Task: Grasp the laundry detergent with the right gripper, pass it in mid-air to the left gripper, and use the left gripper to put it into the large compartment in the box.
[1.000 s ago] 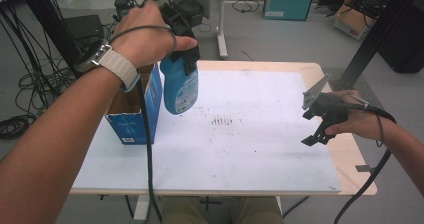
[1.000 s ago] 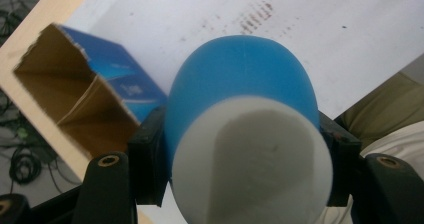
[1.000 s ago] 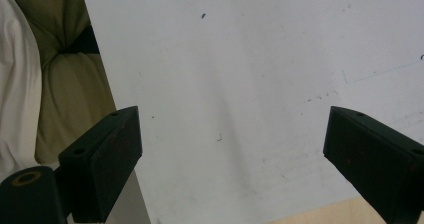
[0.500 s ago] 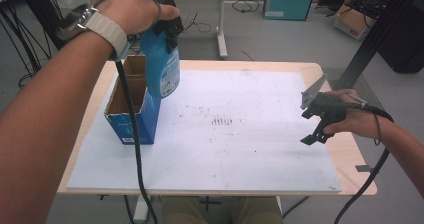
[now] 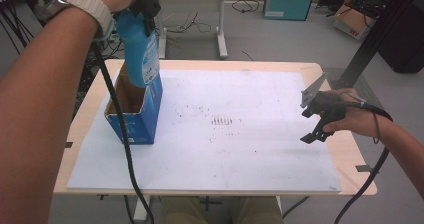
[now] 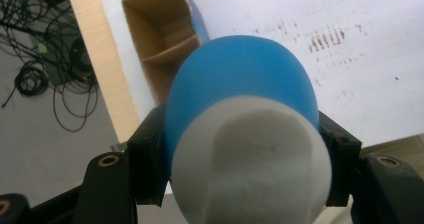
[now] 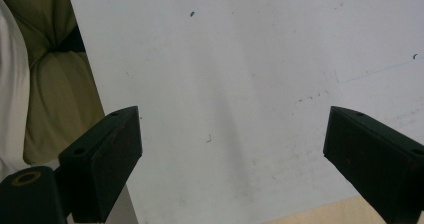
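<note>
White mat (image 5: 210,149), left tool (image 5: 145,9) raised, gripping bottle (image 5: 140,49)

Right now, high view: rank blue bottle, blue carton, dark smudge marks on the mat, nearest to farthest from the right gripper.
From the right gripper, at the table's right edge:
1. Smudge marks, mat centre.
2. Blue carton, open-topped, left side of the mat.
3. Blue bottle, held above the carton.

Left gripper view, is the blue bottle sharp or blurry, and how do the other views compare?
Left gripper view: the blue bottle and its white cap sit close and soft, while the cardboard box behind looks sharper. High view: even light, the box clear. Right gripper view: the jaws are slightly soft, with faint shadows on the white board.
</note>
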Available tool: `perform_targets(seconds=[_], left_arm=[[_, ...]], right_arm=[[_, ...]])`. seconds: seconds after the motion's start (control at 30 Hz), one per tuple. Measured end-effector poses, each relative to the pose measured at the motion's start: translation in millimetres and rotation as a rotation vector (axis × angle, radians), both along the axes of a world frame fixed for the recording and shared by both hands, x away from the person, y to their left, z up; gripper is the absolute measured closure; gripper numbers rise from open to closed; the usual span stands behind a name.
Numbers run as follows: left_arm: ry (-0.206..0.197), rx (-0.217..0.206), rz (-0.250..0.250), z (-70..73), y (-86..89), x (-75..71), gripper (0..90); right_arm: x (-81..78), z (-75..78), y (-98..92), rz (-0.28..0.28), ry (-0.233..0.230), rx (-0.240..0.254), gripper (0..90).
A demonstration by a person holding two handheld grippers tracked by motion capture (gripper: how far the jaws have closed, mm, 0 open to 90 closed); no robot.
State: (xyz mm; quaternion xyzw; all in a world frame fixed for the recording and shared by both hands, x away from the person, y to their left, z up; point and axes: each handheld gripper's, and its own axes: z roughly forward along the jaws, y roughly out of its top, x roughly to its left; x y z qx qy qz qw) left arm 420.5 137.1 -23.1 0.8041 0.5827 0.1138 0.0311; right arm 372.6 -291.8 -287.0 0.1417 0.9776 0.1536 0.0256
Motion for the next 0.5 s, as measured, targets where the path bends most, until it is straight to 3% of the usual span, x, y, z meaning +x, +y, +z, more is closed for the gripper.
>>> perform_targets(seconds=[0.3,0.5], left_arm=[[-0.018,-0.001,0.061,-3.4,19.7,6.8,37.7],[-0.007,0.001,0.089,-9.4,29.7,11.6,37.7]], right_arm=[[-0.7,-1.9,-2.0,-0.031,0.010,-0.004,8.4],[0.1,-3.9,-2.1,-0.032,0.013,-0.002,8.4]])
